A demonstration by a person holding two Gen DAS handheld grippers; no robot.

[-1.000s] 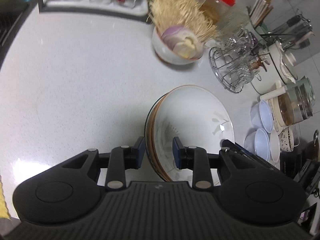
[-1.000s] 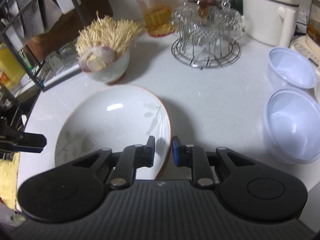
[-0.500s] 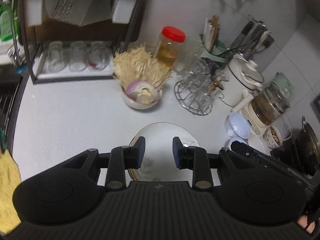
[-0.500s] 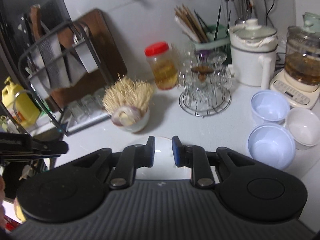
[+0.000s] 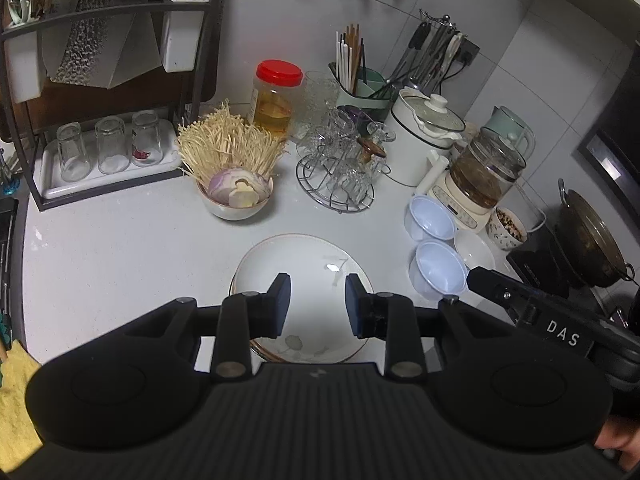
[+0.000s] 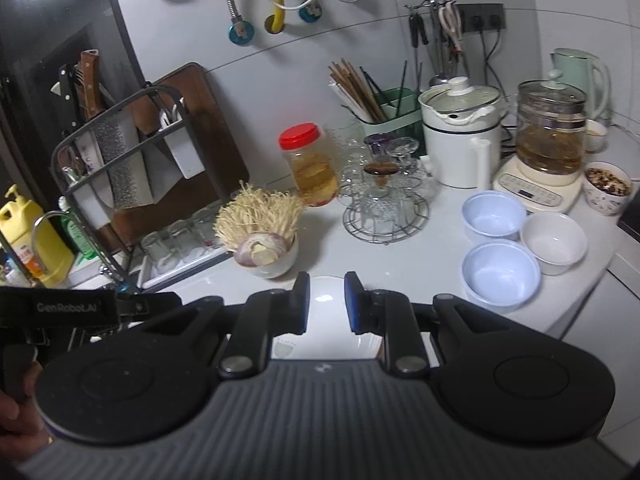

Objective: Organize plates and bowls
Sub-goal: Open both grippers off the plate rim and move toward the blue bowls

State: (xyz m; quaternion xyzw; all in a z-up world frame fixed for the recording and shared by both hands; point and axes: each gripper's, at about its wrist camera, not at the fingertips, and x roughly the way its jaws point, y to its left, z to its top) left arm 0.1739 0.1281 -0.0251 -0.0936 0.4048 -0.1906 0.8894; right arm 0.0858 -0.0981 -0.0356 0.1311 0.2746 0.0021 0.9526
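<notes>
A stack of white plates [image 5: 304, 264] with a brown rim and a leaf print lies on the white counter [image 5: 120, 248]. My left gripper [image 5: 318, 306] hovers above the stack, jaws a little apart with nothing between them. My right gripper [image 6: 326, 304] also hangs over the plates [image 6: 326, 294], its narrow gap empty. Right of the stack stand two pale blue bowls [image 5: 440, 272] [image 5: 430, 222] and a white bowl [image 5: 474, 250]. In the right wrist view they are the blue bowls [image 6: 500, 272] [image 6: 494, 214] and the white bowl [image 6: 554, 240].
Behind the plates stands a bowl of enoki mushrooms and onion [image 5: 236, 196]. A wire rack of glasses [image 5: 340, 176], a red-lidded jar [image 5: 276, 100], a white pot [image 5: 424, 136] and a glass kettle [image 5: 480, 176] line the back. A dish rack [image 5: 100, 148] is back left, a wok [image 5: 592, 240] far right.
Both grippers have risen and drawn back from the plates' rim, which they straddled a second ago. The plates stay on the counter. The views now take in the whole counter.
</notes>
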